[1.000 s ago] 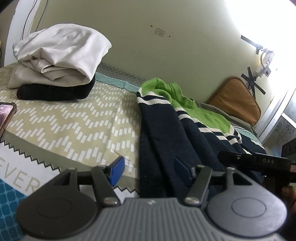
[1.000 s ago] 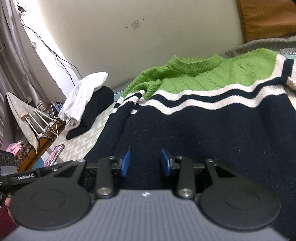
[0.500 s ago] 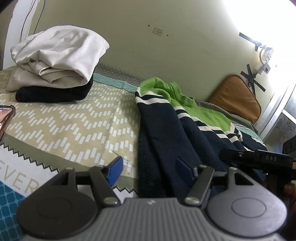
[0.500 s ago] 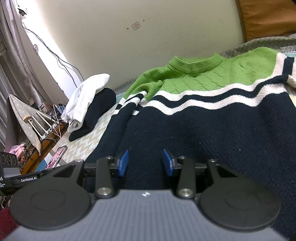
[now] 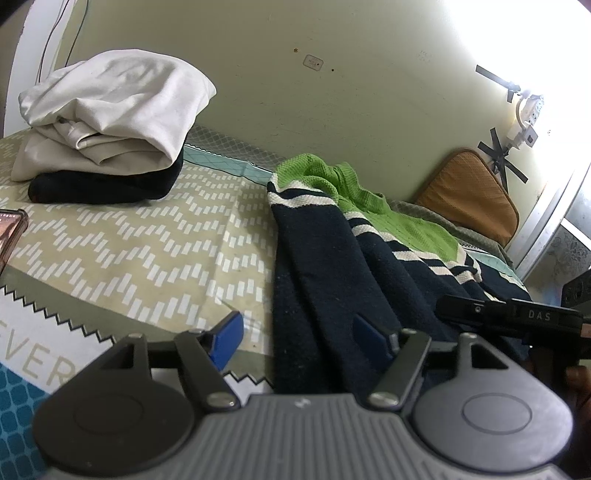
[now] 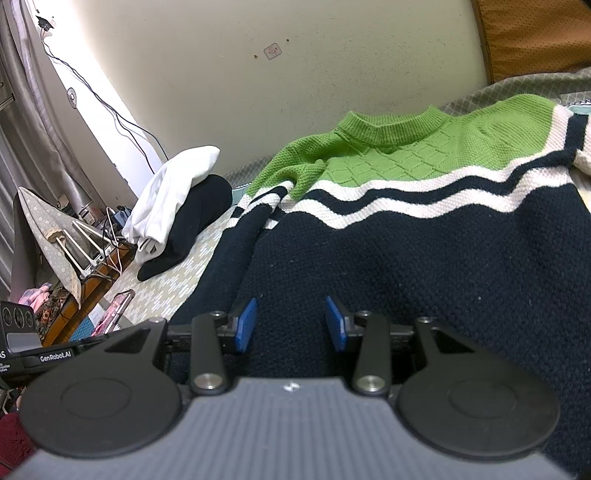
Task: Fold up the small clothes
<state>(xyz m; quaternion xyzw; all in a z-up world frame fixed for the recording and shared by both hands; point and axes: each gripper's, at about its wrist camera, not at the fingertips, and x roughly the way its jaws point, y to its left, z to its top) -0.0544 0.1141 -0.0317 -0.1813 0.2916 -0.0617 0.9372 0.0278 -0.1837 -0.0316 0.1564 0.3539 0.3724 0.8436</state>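
My left tool (image 5: 297, 338) has just been spreading over the sweater's (image 6: 424, 236) left edge, nothing pinched. My right tool (image 6: 290, 325) sits spread over its near hem. Sweater lies flat on the bed (image 5: 147, 251), ready for folding.

1. The right gripper (image 6: 290, 325) hangs low over the navy body of a knit sweater (image 6: 424, 251), its blue pads apart and clear of the knit.
2. The sweater lies face up on the bed, with a green yoke and ribbed collar at the far end and cream and navy stripes below.
3. One sleeve (image 6: 236, 254) is folded along the sweater's left edge.
4. To the left, a white garment (image 6: 170, 195) rests on a black one (image 6: 192, 229), stacked on the patterned bedspread (image 6: 173, 288).
5. A phone (image 6: 116, 308) lies near the bed's edge, beside the left gripper (image 6: 40, 356).
6. An orange cushion (image 6: 535, 33) leans on the wall.
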